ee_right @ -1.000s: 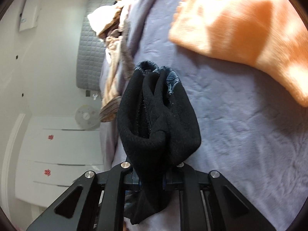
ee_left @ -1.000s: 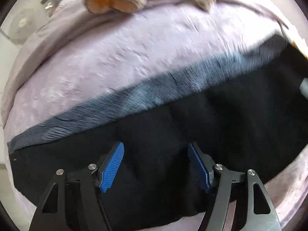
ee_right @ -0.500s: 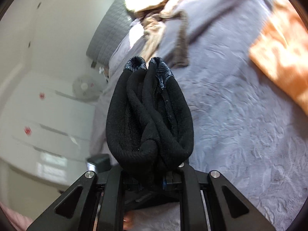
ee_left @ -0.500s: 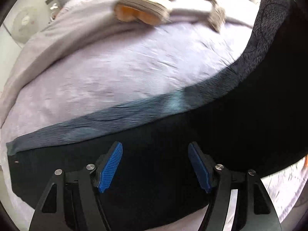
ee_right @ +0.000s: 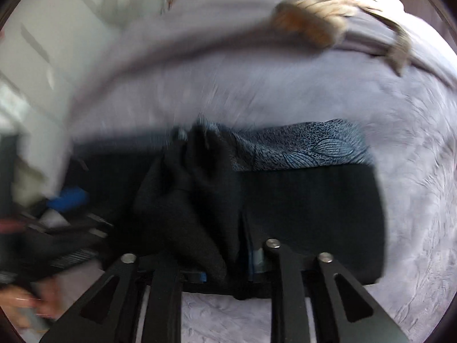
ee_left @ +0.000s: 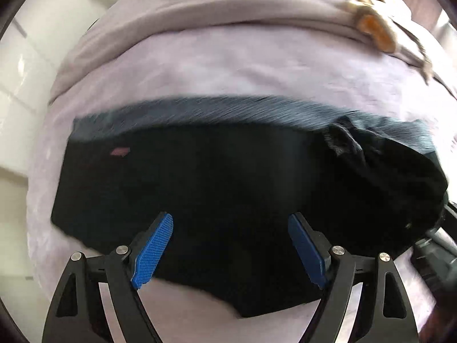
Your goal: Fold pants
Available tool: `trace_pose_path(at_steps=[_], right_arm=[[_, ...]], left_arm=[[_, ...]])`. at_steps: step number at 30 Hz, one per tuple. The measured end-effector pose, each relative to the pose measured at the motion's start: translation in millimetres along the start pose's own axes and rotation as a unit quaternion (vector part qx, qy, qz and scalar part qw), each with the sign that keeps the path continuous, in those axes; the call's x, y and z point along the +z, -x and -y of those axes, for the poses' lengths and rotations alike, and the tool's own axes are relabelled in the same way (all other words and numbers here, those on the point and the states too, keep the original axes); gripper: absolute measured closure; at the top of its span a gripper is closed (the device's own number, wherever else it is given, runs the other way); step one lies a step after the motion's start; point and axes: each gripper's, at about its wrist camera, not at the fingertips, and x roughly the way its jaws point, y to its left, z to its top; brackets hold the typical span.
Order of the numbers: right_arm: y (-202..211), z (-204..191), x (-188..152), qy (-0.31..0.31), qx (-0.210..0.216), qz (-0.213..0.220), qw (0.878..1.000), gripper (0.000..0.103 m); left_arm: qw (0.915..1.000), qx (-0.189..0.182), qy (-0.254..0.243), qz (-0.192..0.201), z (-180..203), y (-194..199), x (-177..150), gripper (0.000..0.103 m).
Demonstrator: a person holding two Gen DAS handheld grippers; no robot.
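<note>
Here the black pants point(ee_left: 228, 188) lie across the middle of the frame on the lilac bed point(ee_left: 228, 65), their blue-grey patterned band along the upper edge. The left gripper point(ee_left: 230, 247) hovers over them, blue fingers point(ee_left: 154, 247) wide apart and empty. The right gripper point(ee_right: 228, 274) looks clamped on a bunched fold. The cloth seems soft, light and limp, so layered edges or corners are probably the best hold.

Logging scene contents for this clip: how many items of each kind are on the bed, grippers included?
Black pants: 1, folded over, lying on the lilac bedcover
Brown and orange garment pile: 1, too blurred to split into pieces
Grippers: 2, left gripper and right gripper
Total: 4
</note>
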Motion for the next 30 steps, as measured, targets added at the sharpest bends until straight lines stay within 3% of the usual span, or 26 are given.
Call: trace_pose_path(at_steps=[1,2,4,6,9,11,13,14,16,18,19,21,23,25,26,27,28,30], right_arm=[[-9,-20,-3,0.033,-0.042,-0.010,0.999,0.074],[-16,-46,-8,0.084,-0.099,-0.016,0.991,0.065],[-20,-82,-16,0.155,-0.163,-0.023,0.974,0.051],[-8,-105,-25,0.201,-0.165,-0.008,0.965,0.047],[28,-118,-38,0.228,-0.118,0.019,0.966,0.046],[44,-105,-38,0.189,-0.071,0.015,0.979,0.046],[53,-62,-35,0.067,0.023,-0.001,0.998,0.046],[53,-27,-35,-0.029,0.081,-0.009,0.996,0.045],[44,22,-43,-0.171,0.149,-0.026,0.974,0.045],[33,70,-57,-0.290,0.199,-0.022,0.936,0.045],[30,84,-63,-0.323,0.208,-0.018,0.923,0.045],[25,101,-70,-0.354,0.218,-0.016,0.909,0.045],[15,117,-71,-0.395,0.258,-0.005,0.882,0.045],[1,125,-77,-0.437,0.292,0.002,0.851,0.046],[-7,129,-79,-0.455,0.304,0.002,0.837,0.056],[-13,122,-81,-0.461,0.309,-0.002,0.831,0.068],[-22,122,-82,-0.468,0.306,-0.016,0.829,0.093],[-30,122,-83,-0.473,0.298,-0.032,0.829,0.098]], left_arm=[[1.0000,0.002,0.003,-0.002,-4,-2,-1,0.019],[1.0000,0.003,0.007,-0.003,-16,-3,-4,0.019],[0.9999,0.001,0.010,-0.004,-27,-4,-9,0.019],[0.9999,-0.009,0.011,-0.004,-39,-2,-9,0.019],[0.9994,-0.032,0.013,-0.003,-44,-1,-1,0.019],[0.9978,-0.065,0.010,-0.008,-28,3,9,0.019],[0.9952,-0.097,0.003,-0.015,-10,6,16,0.019],[0.9923,-0.122,-0.003,-0.018,0,11,18,0.019],[0.9863,-0.162,-0.014,-0.027,21,15,24,0.019],[0.9791,-0.197,-0.024,-0.046,44,12,31,0.019],[0.9770,-0.205,-0.027,-0.054,52,14,32,0.019],[0.9752,-0.209,-0.032,-0.066,71,13,31,0.019],[0.9772,-0.196,-0.041,-0.071,83,7,32,0.019],[0.9767,-0.191,-0.052,-0.082,94,-1,31,0.036],[0.9745,-0.197,-0.059,-0.090,99,-3,27,0.056],[0.9728,-0.201,-0.062,-0.096,102,-4,27,0.063],[0.9750,-0.190,-0.069,-0.093,107,-3,27,0.063],[0.9784,-0.175,-0.085,-0.069,108,11,25,0.064]])
